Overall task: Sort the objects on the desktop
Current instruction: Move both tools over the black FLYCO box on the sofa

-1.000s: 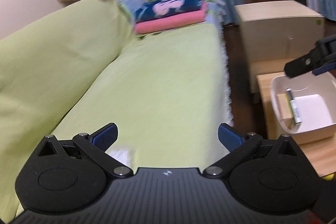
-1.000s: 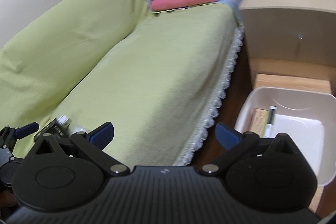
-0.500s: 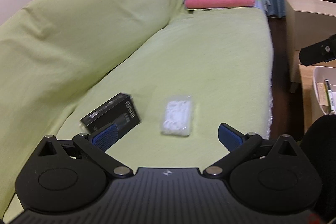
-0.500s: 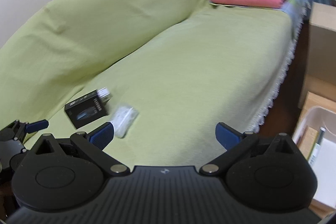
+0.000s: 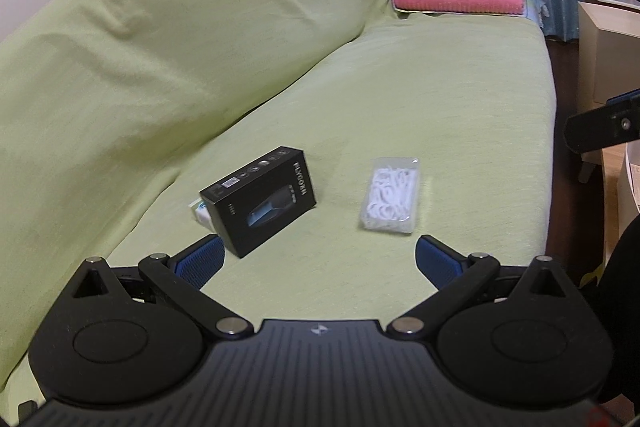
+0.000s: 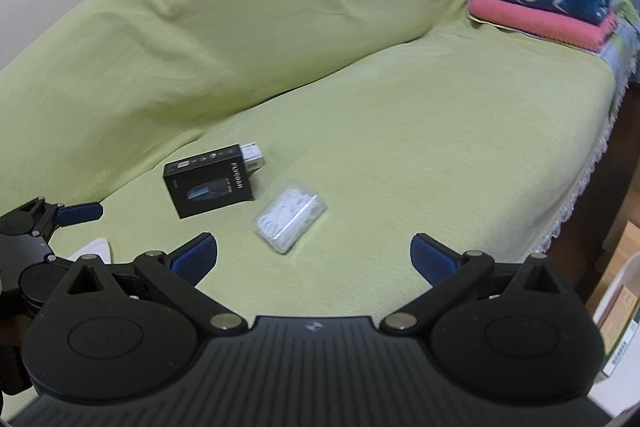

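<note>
Green sofa (image 5: pixel 400 99), black box (image 5: pixel 260 199), clear packet (image 5: pixel 392 195), left tongs (image 5: pixel 316 263) spread

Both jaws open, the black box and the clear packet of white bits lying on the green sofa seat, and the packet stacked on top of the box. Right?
Not quite. The clear packet is not on the black box; it lies beside it on the green sofa seat, with a gap between, as both wrist views show. The left gripper and right gripper do have open jaws.
</note>
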The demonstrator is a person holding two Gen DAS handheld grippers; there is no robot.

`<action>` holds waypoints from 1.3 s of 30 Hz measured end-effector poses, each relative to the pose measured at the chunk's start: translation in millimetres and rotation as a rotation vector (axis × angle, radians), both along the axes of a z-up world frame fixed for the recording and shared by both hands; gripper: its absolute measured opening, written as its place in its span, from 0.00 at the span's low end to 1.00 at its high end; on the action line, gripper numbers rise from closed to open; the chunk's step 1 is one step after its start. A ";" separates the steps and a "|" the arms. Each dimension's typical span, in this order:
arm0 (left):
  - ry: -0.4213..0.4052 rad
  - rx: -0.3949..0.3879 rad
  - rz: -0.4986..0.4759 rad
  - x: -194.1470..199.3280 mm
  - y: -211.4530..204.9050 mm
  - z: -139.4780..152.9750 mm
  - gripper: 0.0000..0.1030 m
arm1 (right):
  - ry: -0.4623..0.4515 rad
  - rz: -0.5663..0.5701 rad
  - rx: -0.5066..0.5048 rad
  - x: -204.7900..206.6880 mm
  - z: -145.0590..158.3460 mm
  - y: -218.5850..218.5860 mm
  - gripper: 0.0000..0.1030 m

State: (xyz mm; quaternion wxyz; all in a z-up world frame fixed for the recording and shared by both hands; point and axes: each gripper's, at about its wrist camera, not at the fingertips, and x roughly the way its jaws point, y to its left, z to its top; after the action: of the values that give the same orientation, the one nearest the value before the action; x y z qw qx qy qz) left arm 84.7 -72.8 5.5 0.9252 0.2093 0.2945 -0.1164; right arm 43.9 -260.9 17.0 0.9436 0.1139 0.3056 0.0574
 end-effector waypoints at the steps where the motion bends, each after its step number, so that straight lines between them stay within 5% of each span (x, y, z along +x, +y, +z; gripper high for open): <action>1: -0.001 -0.001 0.004 0.9 1.2 0.2 0.99 | -0.006 0.015 -0.008 0.6 0.4 3.8 0.99; 9: -0.001 -0.009 0.026 4.9 12.6 -0.2 0.99 | -0.042 0.146 -0.089 5.2 3.5 34.2 0.99; 21: -0.002 -0.016 0.049 14.5 29.9 -3.8 0.99 | -0.035 0.183 -0.111 19.2 -0.2 48.5 0.99; 39: -0.037 0.103 -0.034 61.8 72.9 -4.3 0.99 | -0.024 0.228 -0.134 45.3 -17.4 59.3 0.99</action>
State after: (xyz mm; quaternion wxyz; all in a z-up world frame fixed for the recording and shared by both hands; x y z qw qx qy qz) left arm 146.4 0.2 1.2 0.9163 0.2638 0.2794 -0.1128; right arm 89.2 -201.7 -0.3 0.9401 0.0144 0.3083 0.1451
